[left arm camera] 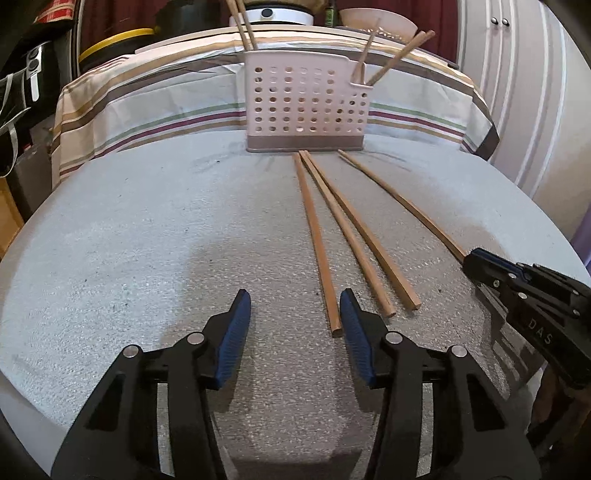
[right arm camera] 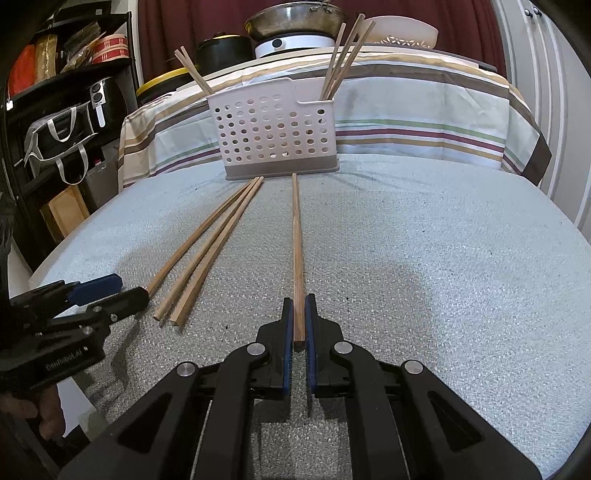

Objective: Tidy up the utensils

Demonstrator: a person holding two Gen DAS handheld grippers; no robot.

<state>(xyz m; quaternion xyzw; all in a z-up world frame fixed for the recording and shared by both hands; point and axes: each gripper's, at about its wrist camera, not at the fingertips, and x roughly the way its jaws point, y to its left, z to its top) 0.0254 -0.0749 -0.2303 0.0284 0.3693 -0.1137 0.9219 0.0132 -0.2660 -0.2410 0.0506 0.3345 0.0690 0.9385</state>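
A pale perforated utensil holder point(left arm camera: 306, 107) point(right arm camera: 277, 133) stands at the back of the grey mat, with chopsticks upright in both end compartments. Several wooden chopsticks lie on the mat in front of it. My left gripper point(left arm camera: 294, 295) point(right arm camera: 133, 287) is open; the near end of the leftmost chopstick point(left arm camera: 317, 243) point(right arm camera: 184, 251) lies between its jaws, close to the right pad. A pair of chopsticks point(left arm camera: 354, 236) point(right arm camera: 203, 262) lies just right of it. My right gripper point(right arm camera: 299, 299) point(left arm camera: 476, 262) is shut on the near end of the rightmost chopstick point(right arm camera: 295, 240) point(left arm camera: 402, 203), which rests on the mat.
A striped cloth point(left arm camera: 147, 110) point(right arm camera: 424, 122) covers the raised surface behind the holder, with a pan point(right arm camera: 295, 18) and a pale bowl point(right arm camera: 402, 31) beyond. A dark shelf with bags point(right arm camera: 66, 122) stands at left, a white cabinet point(left arm camera: 517, 92) at right. The mat's edge curves round both sides.
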